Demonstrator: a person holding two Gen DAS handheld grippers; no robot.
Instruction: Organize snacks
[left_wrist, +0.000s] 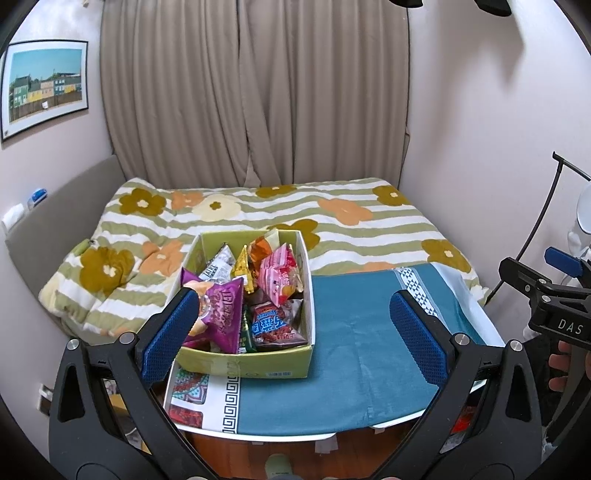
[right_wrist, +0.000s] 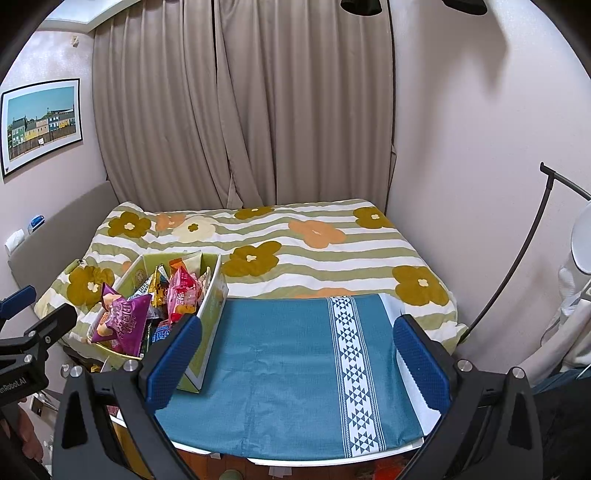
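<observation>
Two grippers: both held low, at the near edge of the table
Left gripper (left_wrist: 291, 332): blue pads spread wide apart, holding nothing; its left pad (left_wrist: 168, 334) sits in front of the box's near corner
Right gripper (right_wrist: 297, 354): pads wide apart too, holding nothing, over the blue cloth (right_wrist: 288, 369)
Box (left_wrist: 258, 363): green, open on top, resting on the left side of the cloth
Snacks: all in the box; purple bag (left_wrist: 221, 314) at the front, pink bag (left_wrist: 279, 275) behind it
Bed (left_wrist: 369, 229): behind the table, with a flowery striped blanket
Curtains (left_wrist: 255, 92): beige, closed, farthest back
</observation>
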